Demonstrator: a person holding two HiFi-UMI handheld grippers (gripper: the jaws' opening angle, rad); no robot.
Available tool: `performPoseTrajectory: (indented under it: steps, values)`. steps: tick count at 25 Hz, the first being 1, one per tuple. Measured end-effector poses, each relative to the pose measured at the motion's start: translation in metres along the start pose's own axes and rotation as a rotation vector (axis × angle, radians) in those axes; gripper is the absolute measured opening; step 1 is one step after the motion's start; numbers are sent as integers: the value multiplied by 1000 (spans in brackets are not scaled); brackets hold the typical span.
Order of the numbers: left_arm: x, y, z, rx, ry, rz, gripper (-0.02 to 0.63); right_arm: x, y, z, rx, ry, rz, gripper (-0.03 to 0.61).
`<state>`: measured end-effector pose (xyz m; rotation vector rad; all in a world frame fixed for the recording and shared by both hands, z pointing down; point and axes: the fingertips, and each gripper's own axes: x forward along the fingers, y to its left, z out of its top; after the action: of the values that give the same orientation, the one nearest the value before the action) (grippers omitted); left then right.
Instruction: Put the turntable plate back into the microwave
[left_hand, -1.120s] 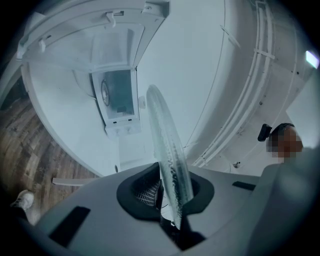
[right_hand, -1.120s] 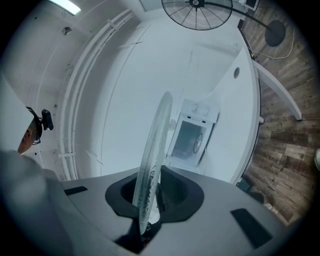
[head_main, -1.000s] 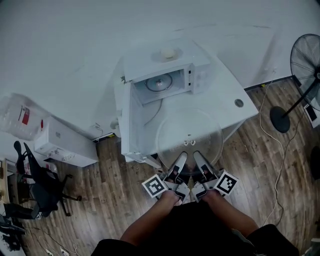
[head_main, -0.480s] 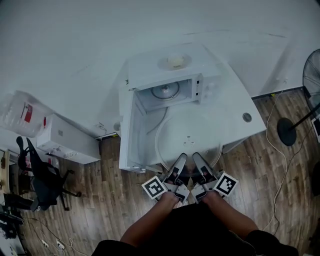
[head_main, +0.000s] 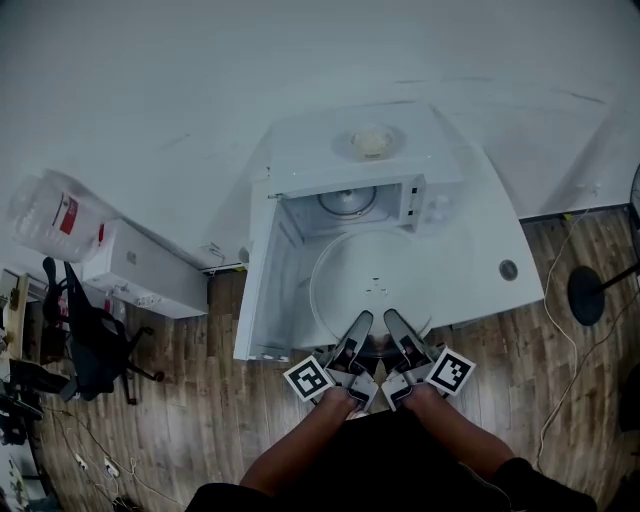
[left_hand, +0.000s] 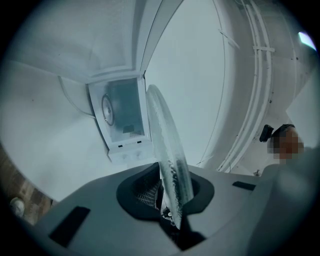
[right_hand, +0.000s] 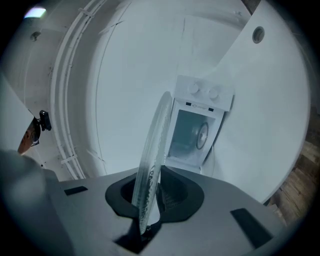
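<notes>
The clear glass turntable plate (head_main: 370, 280) is held level in front of the open white microwave (head_main: 360, 165). My left gripper (head_main: 355, 338) and right gripper (head_main: 395, 337) are both shut on its near rim, side by side. In the left gripper view the plate (left_hand: 167, 150) stands edge-on between the jaws; in the right gripper view the plate (right_hand: 152, 165) does the same. The microwave cavity (head_main: 348, 203) shows a roller ring on its floor. The door (head_main: 258, 290) hangs wide open to the left.
The microwave sits on a white table (head_main: 490, 240) with a round cable hole (head_main: 508, 269). A pale round object (head_main: 371, 141) lies on the microwave's top. A black chair (head_main: 85, 350) and a white box (head_main: 140, 275) stand at the left on the wooden floor.
The view has closed in on the microwave. The plate, still in both grippers, now sits nearer the cavity opening than before.
</notes>
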<state>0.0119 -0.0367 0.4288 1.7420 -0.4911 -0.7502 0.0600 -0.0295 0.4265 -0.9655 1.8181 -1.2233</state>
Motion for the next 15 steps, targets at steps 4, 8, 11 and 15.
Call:
performPoseTrajectory:
  steps: [4,8,11,15]
  values:
    - [19,6,11,5,-38,10,57,18,-7,15,6,39,6,63]
    - [36,12,19,3,-72,20,57,33,-14,29,15,76,7,64]
    - [48,21,24,-2,-104,32,57,44,-24,38,21,112,4,63]
    - [64,34,30,-4,-146,55,57,57,-38,51,41,159,-3,63]
